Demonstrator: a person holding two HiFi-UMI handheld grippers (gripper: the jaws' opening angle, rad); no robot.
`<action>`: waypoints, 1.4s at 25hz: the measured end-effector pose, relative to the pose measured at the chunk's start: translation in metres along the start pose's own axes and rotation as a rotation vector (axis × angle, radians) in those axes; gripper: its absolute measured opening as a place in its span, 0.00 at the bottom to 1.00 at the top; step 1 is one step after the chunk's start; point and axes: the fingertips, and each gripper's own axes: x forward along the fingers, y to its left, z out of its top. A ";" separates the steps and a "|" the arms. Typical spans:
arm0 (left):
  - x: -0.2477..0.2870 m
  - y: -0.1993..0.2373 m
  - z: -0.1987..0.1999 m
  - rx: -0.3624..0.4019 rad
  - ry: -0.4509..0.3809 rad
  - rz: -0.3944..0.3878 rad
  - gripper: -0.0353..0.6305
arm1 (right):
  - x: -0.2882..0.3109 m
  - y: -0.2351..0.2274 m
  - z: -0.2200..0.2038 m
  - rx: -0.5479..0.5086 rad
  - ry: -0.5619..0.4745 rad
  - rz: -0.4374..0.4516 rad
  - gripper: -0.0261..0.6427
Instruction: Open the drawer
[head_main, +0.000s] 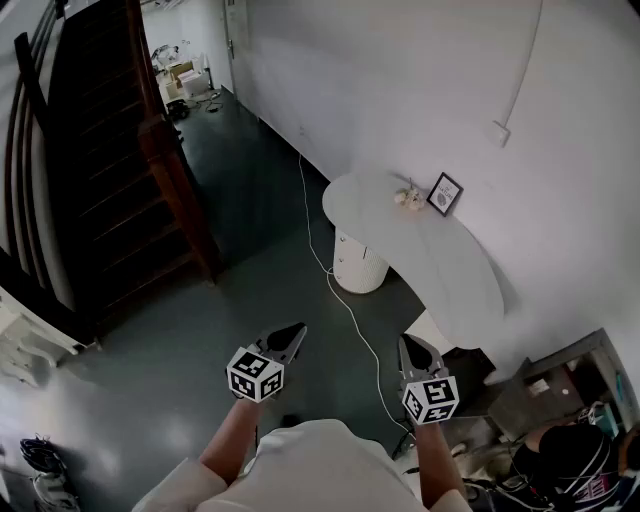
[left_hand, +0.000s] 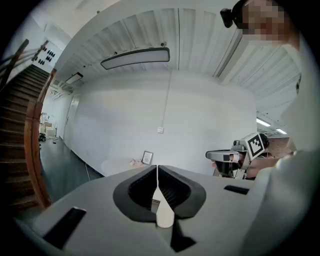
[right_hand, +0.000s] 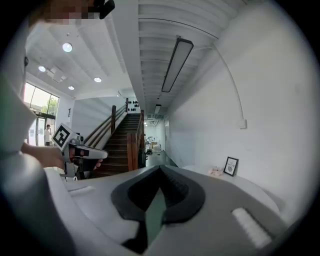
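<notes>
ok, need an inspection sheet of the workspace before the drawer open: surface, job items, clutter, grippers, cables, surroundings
Surface: white oval table against the white wall, on a ribbed white pedestal.
Job's things: no drawer seen in any view.
Clutter: framed picture and small pale ornament on the table by the wall; mixed items on the floor at lower right, too small to tell.
Grippers: left gripper and right gripper both shut, empty, held in the air short of the table.
Cables: white cable runs along the floor past the pedestal; conduit on the wall leads down to a small box.
Surroundings: dark floor, wooden staircase at left.
</notes>
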 end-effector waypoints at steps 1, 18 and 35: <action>0.000 -0.001 0.000 0.000 0.000 0.000 0.07 | 0.000 0.000 0.001 -0.001 -0.001 0.001 0.06; 0.007 -0.019 -0.005 -0.004 0.007 0.027 0.07 | -0.009 -0.012 -0.004 0.014 -0.009 0.023 0.06; 0.025 -0.064 -0.026 -0.024 0.001 0.075 0.07 | -0.036 -0.052 -0.029 0.024 0.031 0.077 0.06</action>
